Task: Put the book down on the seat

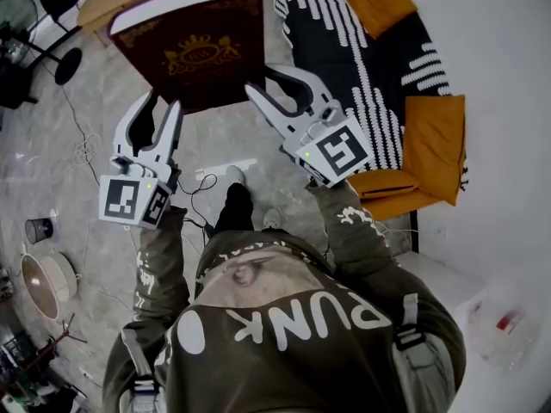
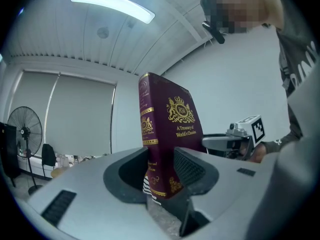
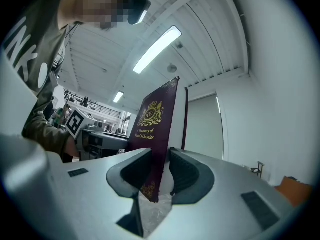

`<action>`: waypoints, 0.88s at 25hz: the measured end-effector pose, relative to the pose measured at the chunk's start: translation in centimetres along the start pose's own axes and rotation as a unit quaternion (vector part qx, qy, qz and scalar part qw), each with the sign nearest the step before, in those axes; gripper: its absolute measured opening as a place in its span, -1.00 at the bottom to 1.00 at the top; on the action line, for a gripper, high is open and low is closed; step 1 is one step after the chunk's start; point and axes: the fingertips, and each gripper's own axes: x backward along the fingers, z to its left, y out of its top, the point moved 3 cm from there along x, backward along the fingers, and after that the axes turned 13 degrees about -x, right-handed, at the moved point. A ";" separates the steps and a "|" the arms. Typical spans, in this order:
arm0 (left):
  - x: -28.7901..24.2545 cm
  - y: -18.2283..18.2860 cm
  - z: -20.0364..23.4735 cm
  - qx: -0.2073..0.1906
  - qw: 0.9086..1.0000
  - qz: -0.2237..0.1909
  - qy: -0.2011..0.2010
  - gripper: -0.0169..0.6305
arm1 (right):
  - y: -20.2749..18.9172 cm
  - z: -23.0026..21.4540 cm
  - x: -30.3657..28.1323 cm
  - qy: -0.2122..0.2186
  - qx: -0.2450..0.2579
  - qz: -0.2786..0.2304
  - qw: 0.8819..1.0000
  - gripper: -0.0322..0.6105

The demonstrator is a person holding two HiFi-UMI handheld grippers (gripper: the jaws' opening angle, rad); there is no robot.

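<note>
A thick maroon book [image 1: 194, 46], gold-crested and gold-lettered, is held aloft. Its lower corners are clamped by the left gripper [image 1: 162, 103] and the right gripper [image 1: 261, 77].

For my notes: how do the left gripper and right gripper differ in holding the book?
The left gripper grips the book by its spine corner; the right gripper by its page-edge corner. Left sits nearer the person, right further forward. Both are shut on it.

Grips maroon book [image 1: 202, 54] by its near edge with left gripper [image 1: 157, 112] and right gripper [image 1: 274, 83], cover up, above grey floor [image 1: 52, 170]. Stands beside striped seat [image 1: 370, 76] with orange cushions [image 1: 435, 136], at right.
</note>
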 end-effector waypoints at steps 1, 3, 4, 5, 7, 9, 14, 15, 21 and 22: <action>0.0 0.0 0.0 0.000 1.000 -0.001 0.001 -0.49 | 0.1 0.0 -0.1 -0.001 0.000 -0.002 1.000 -0.53; 0.0 0.1 0.3 -0.006 1.000 -0.007 0.009 -0.49 | 0.3 -0.2 -0.4 0.006 0.006 -0.012 1.000 -0.53; 0.0 0.2 0.4 -0.010 1.000 -0.010 0.012 -0.49 | 0.4 -0.2 -0.5 0.008 0.010 -0.017 1.000 -0.53; 0.0 0.4 0.4 -0.014 1.000 -0.013 0.013 -0.49 | 0.4 -0.2 -0.5 0.009 0.013 -0.019 1.000 -0.53; 0.0 0.5 0.3 -0.018 1.000 -0.016 0.012 -0.49 | 0.4 -0.1 -0.3 0.007 0.014 -0.020 1.000 -0.53; 0.1 0.5 0.2 -0.016 1.000 -0.017 0.013 -0.49 | 0.4 0.0 -0.2 0.006 0.012 -0.023 1.000 -0.53; 0.3 0.8 0.1 -0.017 0.999 -0.031 0.016 -0.49 | 0.7 0.2 0.0 0.009 0.023 -0.027 0.999 -0.53; 0.3 0.9 0.2 -0.019 0.999 -0.033 0.015 -0.49 | 0.8 0.3 -0.1 0.007 0.024 -0.031 0.999 -0.53; 0.3 1.1 0.3 -0.027 0.999 -0.037 0.014 -0.49 | 0.9 0.3 0.0 0.004 0.024 -0.038 0.999 -0.53; 0.3 1.1 0.3 -0.028 0.999 -0.036 0.016 -0.49 | 0.9 0.3 -0.1 0.005 0.021 -0.042 0.999 -0.53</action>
